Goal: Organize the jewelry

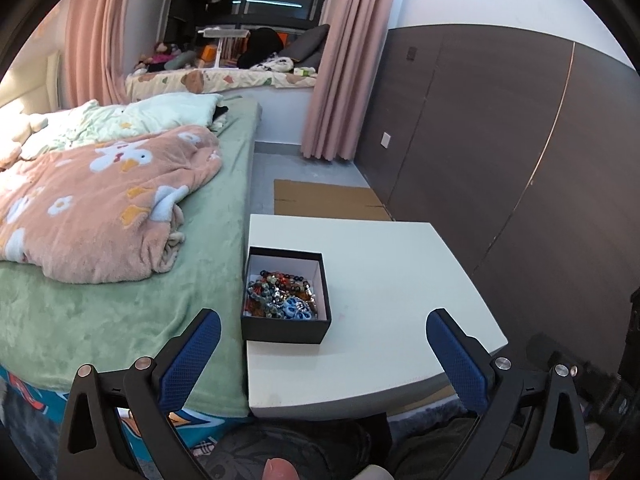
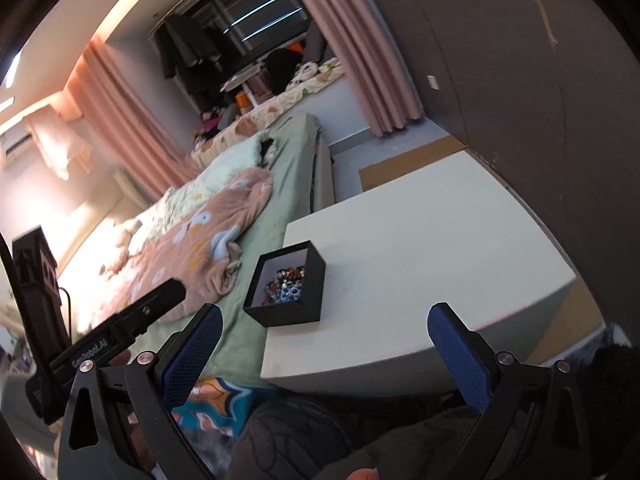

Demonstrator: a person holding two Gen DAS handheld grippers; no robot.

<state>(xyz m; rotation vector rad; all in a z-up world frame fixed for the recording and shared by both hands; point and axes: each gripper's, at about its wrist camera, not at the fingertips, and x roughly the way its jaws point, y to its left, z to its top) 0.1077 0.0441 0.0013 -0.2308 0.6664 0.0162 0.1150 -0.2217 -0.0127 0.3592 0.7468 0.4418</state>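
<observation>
A black open box [image 1: 285,328] with a white inside stands on the left part of a white table [image 1: 384,272]. It holds a tangle of bead bracelets and jewelry [image 1: 280,292] in several colours. My left gripper [image 1: 323,322] is open and empty, held short of the table's near edge, with the box just beyond it. In the right wrist view the same box [image 2: 289,308] with jewelry [image 2: 286,282] sits on the table [image 2: 420,248]. My right gripper [image 2: 325,314] is open and empty, also short of the near edge.
A bed [image 1: 120,304] with a green cover and a pink blanket [image 1: 100,200] lies against the table's left side. A dark wall panel [image 1: 520,160] stands on the right. Cardboard [image 1: 328,198] lies on the floor beyond the table. The other gripper's body [image 2: 120,332] shows at left.
</observation>
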